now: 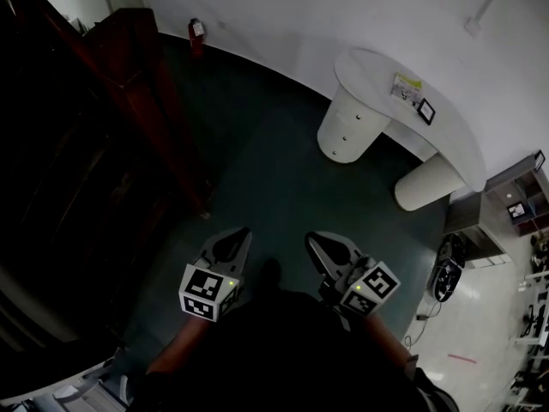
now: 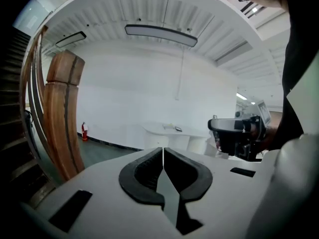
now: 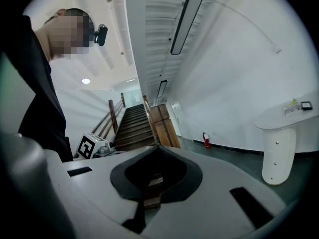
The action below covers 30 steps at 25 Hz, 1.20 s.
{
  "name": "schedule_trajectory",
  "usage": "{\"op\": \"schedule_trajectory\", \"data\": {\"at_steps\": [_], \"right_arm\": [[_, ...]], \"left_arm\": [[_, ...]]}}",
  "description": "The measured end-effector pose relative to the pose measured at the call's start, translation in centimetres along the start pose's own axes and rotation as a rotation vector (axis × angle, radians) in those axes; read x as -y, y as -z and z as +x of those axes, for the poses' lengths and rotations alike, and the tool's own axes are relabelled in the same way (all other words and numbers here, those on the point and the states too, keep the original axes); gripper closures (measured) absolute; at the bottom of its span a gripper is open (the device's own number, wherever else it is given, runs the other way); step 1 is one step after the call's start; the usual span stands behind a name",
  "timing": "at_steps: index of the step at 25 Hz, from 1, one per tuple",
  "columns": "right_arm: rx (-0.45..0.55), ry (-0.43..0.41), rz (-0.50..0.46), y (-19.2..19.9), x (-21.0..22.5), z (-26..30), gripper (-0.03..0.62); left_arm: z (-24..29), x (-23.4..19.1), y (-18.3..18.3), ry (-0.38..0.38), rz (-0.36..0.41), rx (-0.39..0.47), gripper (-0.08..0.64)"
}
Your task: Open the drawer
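A white curved desk [image 1: 446,127] stands across the dark green floor, resting on two round pedestals. The nearer pedestal [image 1: 350,125] has drawer fronts with small knobs; it also shows in the right gripper view [image 3: 277,156]. The desk is small and distant in the left gripper view [image 2: 169,130]. My left gripper [image 1: 232,245] and right gripper [image 1: 330,251] are held side by side low in the head view, well short of the desk. Both are shut with nothing between the jaws, left gripper [image 2: 163,151] and right gripper [image 3: 158,148].
A wooden staircase [image 1: 146,84] with a thick newel post [image 2: 62,118] fills the left. A red fire extinguisher [image 1: 196,33] stands by the white wall. Small items, including a framed card [image 1: 425,110], lie on the desk. A black device [image 1: 446,273] sits on the floor at right.
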State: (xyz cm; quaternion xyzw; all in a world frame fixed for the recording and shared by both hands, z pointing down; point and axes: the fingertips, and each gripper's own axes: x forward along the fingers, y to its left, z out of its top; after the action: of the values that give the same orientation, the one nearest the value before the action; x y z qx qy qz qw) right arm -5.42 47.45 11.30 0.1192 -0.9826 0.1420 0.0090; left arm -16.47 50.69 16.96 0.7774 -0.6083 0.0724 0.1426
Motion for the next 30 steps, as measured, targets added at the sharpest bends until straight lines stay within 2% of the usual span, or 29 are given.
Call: {"op": "schedule_trajectory", "data": {"at_steps": [5, 9, 15, 20, 25, 30], "right_arm": [[-0.003, -0.023, -0.011, -2.9, 5.8, 1.8, 0.575], [0.009, 0.000, -0.009, -4.3, 10.0, 3.2, 0.576], [0.050, 0.064, 0.039, -5.4, 15.6, 4.2, 0.576], [0.080, 0.132, 0.045, -7.5, 21.9, 7.1, 0.576], [0.113, 0.211, 0.036, -11.0, 29.4, 11.1, 0.575], [0.125, 0.280, 0.010, -15.3, 36.1, 16.0, 0.575]], "left_arm": [[5.9, -4.2, -4.3, -0.061, 0.036, 0.029, 0.540], [10.1, -6.0, -5.5, -0.062, 0.006, 0.029, 0.540], [17.4, -6.5, -6.7, 0.042, 0.031, -0.030, 0.540], [24.3, -9.3, -9.5, 0.123, 0.067, -0.047, 0.540], [32.5, -12.6, -13.4, 0.218, 0.092, -0.065, 0.540], [40.5, -15.8, -18.9, 0.356, 0.175, -0.060, 0.540]]}}
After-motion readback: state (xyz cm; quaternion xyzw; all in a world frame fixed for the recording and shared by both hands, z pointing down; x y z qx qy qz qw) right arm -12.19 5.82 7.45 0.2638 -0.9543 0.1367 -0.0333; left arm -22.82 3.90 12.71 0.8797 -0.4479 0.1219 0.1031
